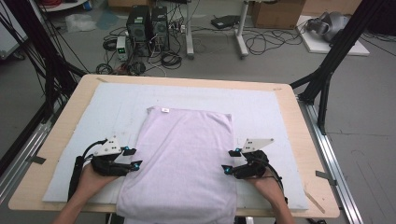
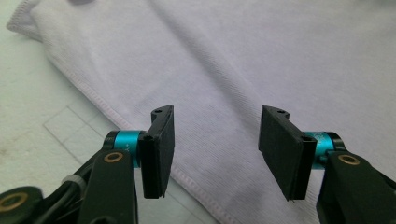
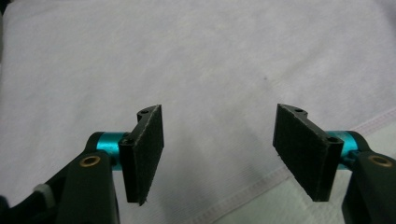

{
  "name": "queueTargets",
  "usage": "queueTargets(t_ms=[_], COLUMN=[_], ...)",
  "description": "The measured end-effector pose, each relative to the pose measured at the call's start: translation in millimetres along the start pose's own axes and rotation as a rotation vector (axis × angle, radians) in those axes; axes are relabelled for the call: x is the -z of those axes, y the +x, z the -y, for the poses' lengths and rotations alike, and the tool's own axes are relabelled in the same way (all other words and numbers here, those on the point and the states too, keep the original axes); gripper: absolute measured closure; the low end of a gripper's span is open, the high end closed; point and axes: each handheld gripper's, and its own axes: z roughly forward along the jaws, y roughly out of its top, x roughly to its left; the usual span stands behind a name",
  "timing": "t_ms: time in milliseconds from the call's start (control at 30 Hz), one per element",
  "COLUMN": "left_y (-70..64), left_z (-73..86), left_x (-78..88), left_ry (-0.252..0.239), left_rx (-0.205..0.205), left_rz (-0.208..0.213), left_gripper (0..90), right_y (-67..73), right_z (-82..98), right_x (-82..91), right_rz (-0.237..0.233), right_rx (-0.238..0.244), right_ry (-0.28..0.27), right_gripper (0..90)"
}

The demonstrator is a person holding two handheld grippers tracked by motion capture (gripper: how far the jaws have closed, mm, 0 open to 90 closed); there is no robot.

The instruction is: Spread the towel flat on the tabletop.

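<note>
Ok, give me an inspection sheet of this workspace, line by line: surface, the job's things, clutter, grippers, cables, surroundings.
Surface: wooden table covered by a pale mat.
Job's things: lilac towel, folded, lying flat on the mat; its near edge hangs over the table's front.
Clutter: nothing seen on the table.
Grippers: left gripper at the towel's left edge, jaws open, nothing between them; right gripper at its right edge, jaws open, nothing between them.
Cables: a black cable trails from the left gripper; loose cables lie on the floor beyond.
Surroundings: two computer towers, cardboard boxes, black frame struts.
</note>
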Motion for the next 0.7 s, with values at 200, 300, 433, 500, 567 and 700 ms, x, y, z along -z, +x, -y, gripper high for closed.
queueTargets(t_ms=[200, 300, 433, 500, 567, 700], left_y=[10.9, 13.0, 12.8, 12.7, 12.7, 12.3], left_z=[-3.3, -4.6, -4.5, -4.5, -4.4, -4.3], left_x=[-0.2, -0.1, -0.9, -0.3, 0.2, 0.5], left_ry=[-0.025, -0.031, -0.023, -0.024, -0.024, -0.025], left_rx=[0.026, 0.028, 0.026, 0.025, 0.024, 0.023], left_rz=[-0.017, -0.028, -0.035, -0.031, -0.03, -0.027], left_gripper=[43.0, 42.5, 40.9, 40.7, 40.5, 40.0], right_y=[-9.6, -11.3, -6.6, -5.8, -6.1, -5.4], right_z=[-6.4, -8.3, -13.2, -14.0, -13.8, -13.8], right_x=[-1.2, -2.2, -2.7, -3.1, -3.6, -3.9], right_rz=[0.017, 0.024, 0.036, 0.035, 0.034, 0.033], right_rx=[-0.013, -0.016, 0.008, 0.018, 0.018, 0.016], right_ry=[-0.032, -0.037, -0.049, -0.046, -0.043, -0.037], right_gripper=[29.5, 29.1, 27.9, 27.7, 27.0, 26.7])
